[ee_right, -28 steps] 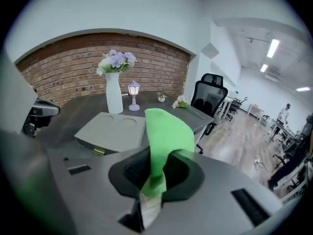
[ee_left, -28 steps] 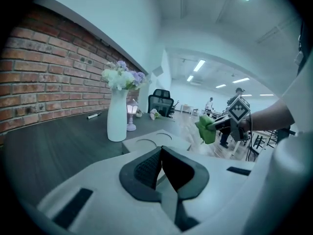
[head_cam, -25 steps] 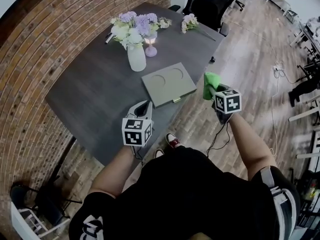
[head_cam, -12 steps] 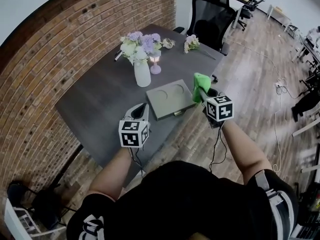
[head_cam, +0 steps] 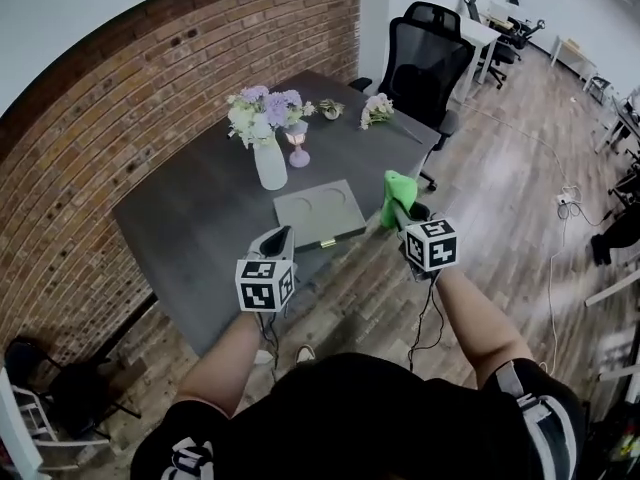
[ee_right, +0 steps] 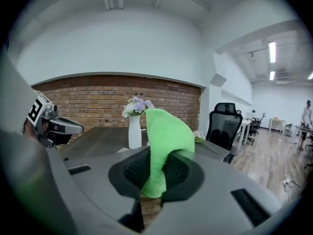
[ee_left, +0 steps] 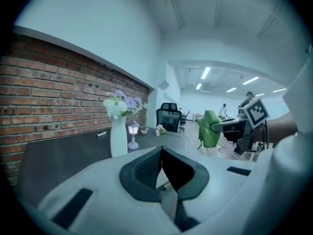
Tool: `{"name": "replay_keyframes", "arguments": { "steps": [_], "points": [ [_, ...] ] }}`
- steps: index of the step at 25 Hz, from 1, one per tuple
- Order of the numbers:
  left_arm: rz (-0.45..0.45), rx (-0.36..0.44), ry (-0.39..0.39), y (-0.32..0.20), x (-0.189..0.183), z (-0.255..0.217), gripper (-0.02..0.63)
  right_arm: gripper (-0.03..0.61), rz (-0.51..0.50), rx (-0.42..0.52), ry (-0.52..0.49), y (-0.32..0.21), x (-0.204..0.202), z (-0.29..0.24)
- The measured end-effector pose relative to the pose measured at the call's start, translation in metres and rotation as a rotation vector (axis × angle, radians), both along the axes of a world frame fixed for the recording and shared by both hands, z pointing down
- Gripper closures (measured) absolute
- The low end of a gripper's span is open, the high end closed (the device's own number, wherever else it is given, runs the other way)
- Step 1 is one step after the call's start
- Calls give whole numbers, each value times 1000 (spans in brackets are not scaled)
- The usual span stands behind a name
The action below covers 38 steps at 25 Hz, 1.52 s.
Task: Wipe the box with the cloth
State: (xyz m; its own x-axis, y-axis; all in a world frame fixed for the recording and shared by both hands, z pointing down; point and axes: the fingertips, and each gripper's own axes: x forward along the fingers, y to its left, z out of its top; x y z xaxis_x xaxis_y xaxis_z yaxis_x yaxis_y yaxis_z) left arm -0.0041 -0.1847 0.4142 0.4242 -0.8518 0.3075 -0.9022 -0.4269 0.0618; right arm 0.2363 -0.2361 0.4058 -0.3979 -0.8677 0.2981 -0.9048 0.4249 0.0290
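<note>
Colours around our dark table

We see the cloth as bright green, the box as dull grey-green with two faint circles on its lid, and the table as charcoal. The vase is white, its flowers lilac and cream. The wall is red-brown brick with pale mortar lines, the floor brown wood planks, the chair black. The left gripper and right gripper are pale grey with black textured pads, and each carries a white cube with black square markers.

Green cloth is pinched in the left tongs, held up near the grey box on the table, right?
No, the right tongs pinch the green cloth, as the right gripper view shows. It is held up near the grey box on the table.
</note>
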Motion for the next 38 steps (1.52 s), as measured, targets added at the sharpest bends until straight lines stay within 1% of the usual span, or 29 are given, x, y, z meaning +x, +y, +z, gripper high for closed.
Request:
{"name": "replay_keyframes", "arguments": {
  "steps": [4, 8, 11, 13, 16, 22, 29, 34, 38],
  "points": [
    [-14, -3, -46, 23, 25, 7, 606, 534, -43, 23, -26, 15, 9, 7],
    [-52, -17, -34, 28, 38, 7, 606, 535, -67, 8, -56, 19, 9, 18],
    [-62, 5, -34, 28, 42, -4, 606, 535, -83, 4, -81, 19, 1, 16],
    [-57, 12, -49, 31, 43, -6, 606, 535, -99, 14, -80, 23, -6, 13],
    [-49, 15, -64, 29, 41, -6, 606, 535, -109, 37, -58, 25, -8, 7],
    [-39, 59, -40, 23, 38, -26, 606, 535, -80, 57, -31, 22, -3, -6],
    [-28, 88, -22, 19, 24, -40, 606, 535, -65, 79, -1, 20, -12, -24],
    [-27, 104, -20, 16, 13, -47, 606, 535, -65, 91, 7, 18, -20, -32],
    [-34, 105, -8, 18, 6, -49, 606, 535, -66, 94, -7, 21, -31, -35]
  ]
}}
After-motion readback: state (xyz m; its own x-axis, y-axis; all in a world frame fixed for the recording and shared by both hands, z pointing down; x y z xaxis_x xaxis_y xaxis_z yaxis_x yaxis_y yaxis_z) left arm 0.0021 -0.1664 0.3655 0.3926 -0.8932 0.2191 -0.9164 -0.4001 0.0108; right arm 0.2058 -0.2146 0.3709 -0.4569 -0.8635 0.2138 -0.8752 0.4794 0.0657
